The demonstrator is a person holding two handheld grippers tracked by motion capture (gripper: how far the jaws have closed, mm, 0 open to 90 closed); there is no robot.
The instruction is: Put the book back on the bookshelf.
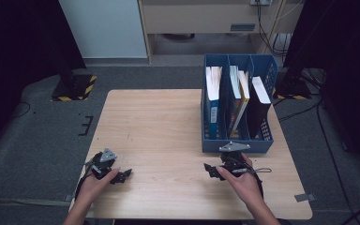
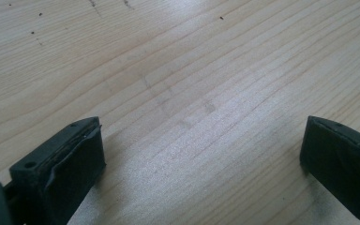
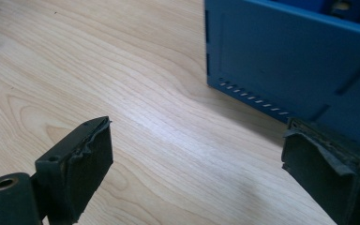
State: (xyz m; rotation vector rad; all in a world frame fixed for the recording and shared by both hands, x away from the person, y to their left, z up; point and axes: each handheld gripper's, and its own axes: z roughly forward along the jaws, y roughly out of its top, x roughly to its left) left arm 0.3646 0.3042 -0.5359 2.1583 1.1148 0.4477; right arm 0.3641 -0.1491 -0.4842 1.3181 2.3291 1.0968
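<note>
Holding both tools low over the wooden table [image 1: 159,122], we read this as a pause beside the blue file rack [image 1: 236,143] rather than a grasp in progress. Our left gripper [image 1: 124,174] sits near the table's front left corner, its jaws spread wide with bare wood between them, as the left gripper view shows clearly. Our right gripper [image 1: 212,169] hangs just in front of the rack's near wall, jaws likewise parted and empty; in the right gripper view the blue wall [image 3: 300,61] stands just beyond the right-hand jaw, apart from it as far as we can tell. The rack stands on the right half of the table, reaching to its far edge, and has three compartments. We count four books standing in it: one blue-covered book [image 1: 212,101] in the left compartment, two leaning together in the middle one [image 1: 239,98], and one dark book [image 1: 258,105] in the right. If the work is with those books, we judge the next move calls for lifting the right gripper above the rack's front wall, lining its jaws across one book's top edge, and closing only once the pads straddle a single cover. We count two grippers, one rack, one table.
</note>
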